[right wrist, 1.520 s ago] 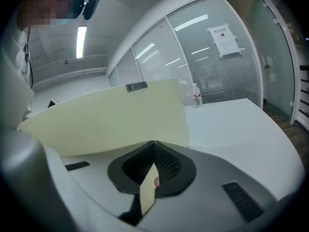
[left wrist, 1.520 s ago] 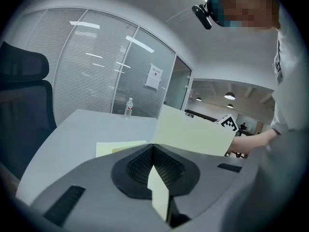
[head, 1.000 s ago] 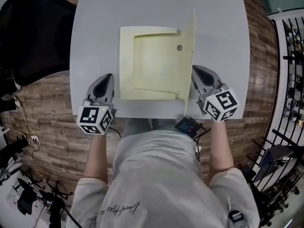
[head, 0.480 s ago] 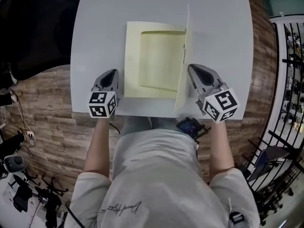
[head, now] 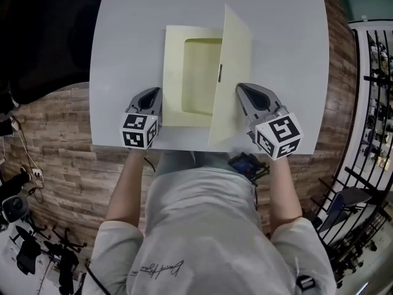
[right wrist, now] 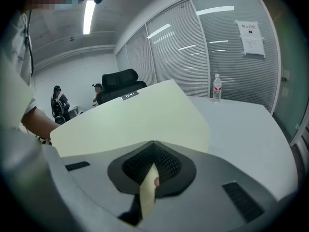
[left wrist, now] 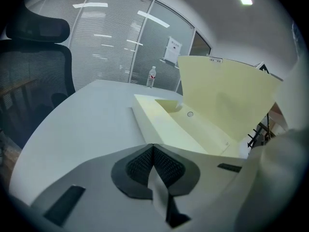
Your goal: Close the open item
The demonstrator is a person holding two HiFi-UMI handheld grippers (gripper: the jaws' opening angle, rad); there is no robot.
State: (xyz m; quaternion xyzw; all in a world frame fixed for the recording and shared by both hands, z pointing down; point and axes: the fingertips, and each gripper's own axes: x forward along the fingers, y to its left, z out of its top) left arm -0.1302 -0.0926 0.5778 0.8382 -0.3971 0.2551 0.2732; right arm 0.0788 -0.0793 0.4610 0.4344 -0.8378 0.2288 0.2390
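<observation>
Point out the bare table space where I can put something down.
Bare table left of the box, a band beyond it to the far edge, and a wide strip right of the lid. Crowded along the near edge: left gripper and right gripper flank the box.

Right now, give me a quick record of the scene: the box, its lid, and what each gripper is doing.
box: pale yellow, open, on the grey table
lid: tilted over the box, partly closed
left gripper: jaws shut, empty, beside the box's left edge
right gripper: jaws shut, tip at the lid's outer face
</observation>
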